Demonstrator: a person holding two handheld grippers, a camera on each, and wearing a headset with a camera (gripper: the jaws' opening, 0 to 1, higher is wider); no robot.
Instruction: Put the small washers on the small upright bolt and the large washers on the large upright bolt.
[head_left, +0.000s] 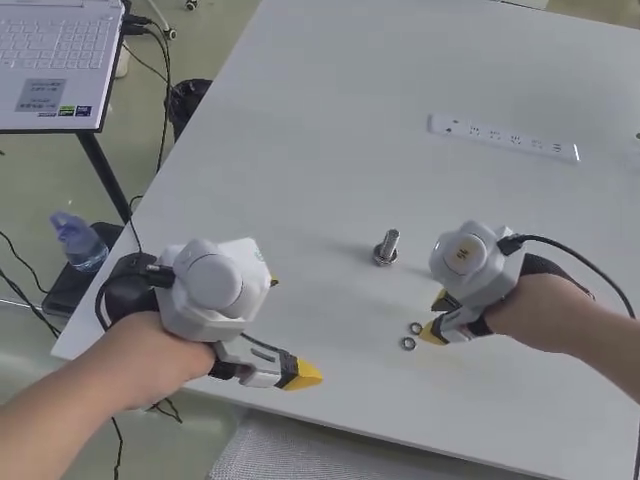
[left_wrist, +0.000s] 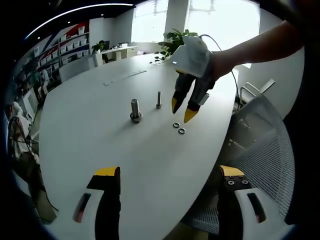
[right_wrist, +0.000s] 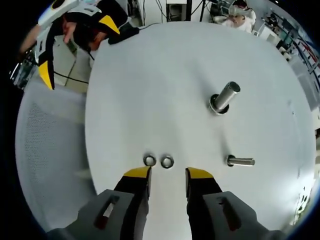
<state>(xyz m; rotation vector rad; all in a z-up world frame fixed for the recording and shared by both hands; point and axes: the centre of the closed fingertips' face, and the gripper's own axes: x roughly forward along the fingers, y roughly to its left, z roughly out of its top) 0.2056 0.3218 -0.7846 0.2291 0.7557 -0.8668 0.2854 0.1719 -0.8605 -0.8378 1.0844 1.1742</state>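
Note:
Two small metal washers (head_left: 415, 328) (head_left: 408, 344) lie side by side on the white table (head_left: 330, 130), just left of my right gripper (head_left: 438, 317). In the right gripper view the washers (right_wrist: 149, 160) (right_wrist: 167, 162) sit right in front of the open right gripper (right_wrist: 169, 174), nothing between its jaws. The large upright bolt (head_left: 387, 248) (right_wrist: 223, 97) stands beyond them, the thin small bolt (right_wrist: 241, 161) to its side. My left gripper (left_wrist: 169, 172) (head_left: 289, 329) is open and empty near the table's front edge. It faces the bolts (left_wrist: 135, 110) (left_wrist: 158, 99), washers (left_wrist: 179, 128) and right gripper (left_wrist: 182, 111).
A white power strip (head_left: 505, 137) lies at the far right of the table. A laptop (head_left: 55, 60) on a stand and a plastic bottle (head_left: 78, 240) are off the table's left side. A mesh chair (head_left: 260, 455) is below the front edge.

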